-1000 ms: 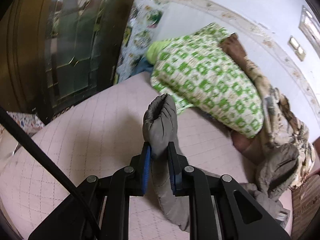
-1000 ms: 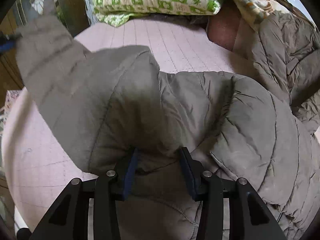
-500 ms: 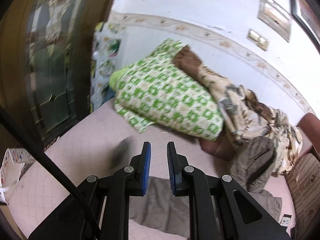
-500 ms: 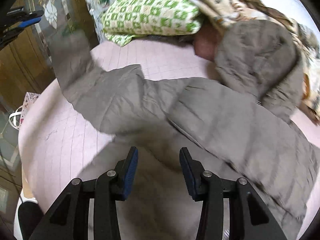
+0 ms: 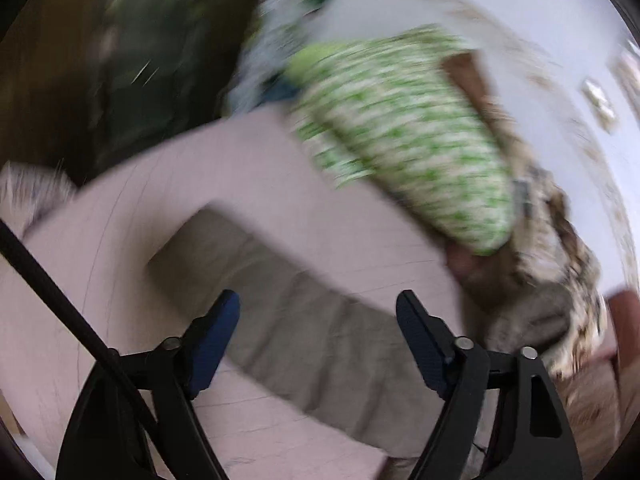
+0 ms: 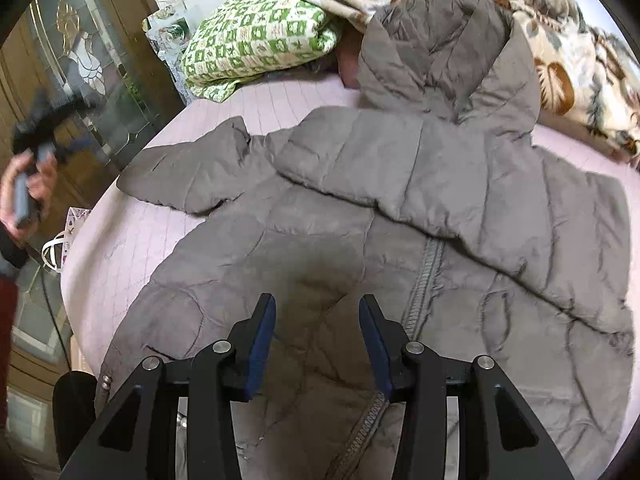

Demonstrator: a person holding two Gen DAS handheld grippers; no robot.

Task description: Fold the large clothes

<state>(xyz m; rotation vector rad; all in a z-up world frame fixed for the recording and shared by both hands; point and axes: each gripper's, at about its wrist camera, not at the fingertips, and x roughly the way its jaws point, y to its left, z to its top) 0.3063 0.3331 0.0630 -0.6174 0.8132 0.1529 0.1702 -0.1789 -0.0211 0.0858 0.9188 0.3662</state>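
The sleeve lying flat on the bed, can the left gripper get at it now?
Probably yes. The sleeve lies spread on the pink bed just beyond the left gripper, whose jaws have just been opening, with nothing between them.

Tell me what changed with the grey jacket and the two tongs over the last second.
The left tongs let go of the grey jacket's sleeve, which dropped from mid-air and now lies flat on the pink bed cover; their jaws have just been opening, with nothing pinched. The right tongs pulled back, showing more jacket. Their gap and the green checked quilt stayed as they were.
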